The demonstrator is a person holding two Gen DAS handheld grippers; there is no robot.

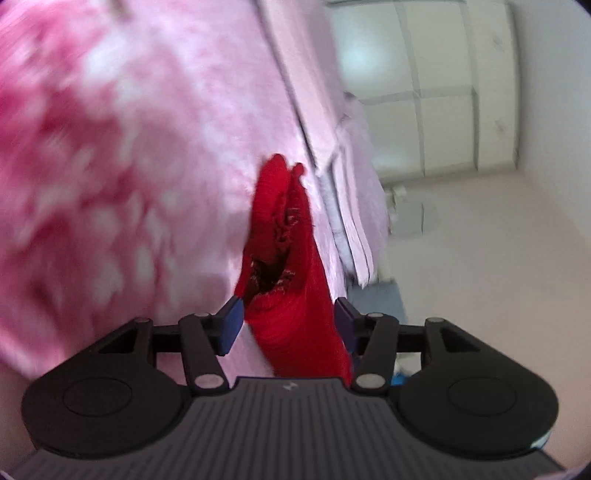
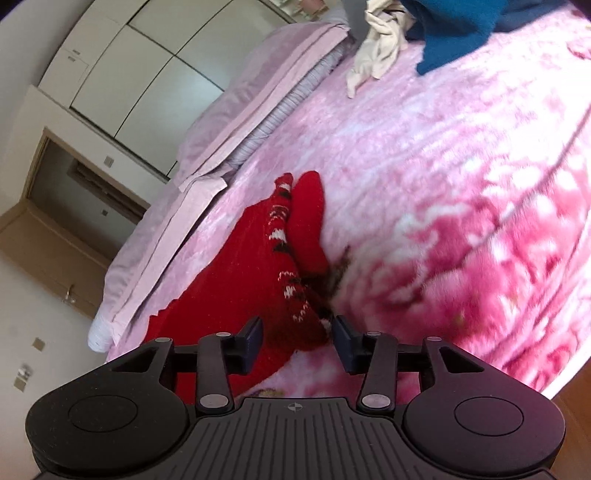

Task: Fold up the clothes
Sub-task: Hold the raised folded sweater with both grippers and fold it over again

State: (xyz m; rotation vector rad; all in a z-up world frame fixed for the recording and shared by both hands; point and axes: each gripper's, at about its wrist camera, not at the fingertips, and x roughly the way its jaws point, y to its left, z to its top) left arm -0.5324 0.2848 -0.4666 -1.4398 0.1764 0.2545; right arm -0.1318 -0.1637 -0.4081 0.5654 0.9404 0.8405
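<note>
A red knitted sweater (image 2: 236, 266) with a black-and-white pattern band lies on the pink flowered blanket (image 2: 424, 184) of a bed. In the left wrist view the sweater (image 1: 291, 295) runs between the blue pads of my left gripper (image 1: 290, 321), whose jaws stand apart around the bunched fabric. My right gripper (image 2: 297, 341) is open with its jaws on either side of the sweater's patterned edge, low over the blanket.
A cream garment (image 2: 376, 40) and a teal garment (image 2: 454, 29) lie at the far end of the bed. Pale pink folded bedding (image 2: 236, 110) lines the bed's edge. White wardrobe doors (image 2: 147, 62) and a wooden door (image 2: 55, 240) stand beyond.
</note>
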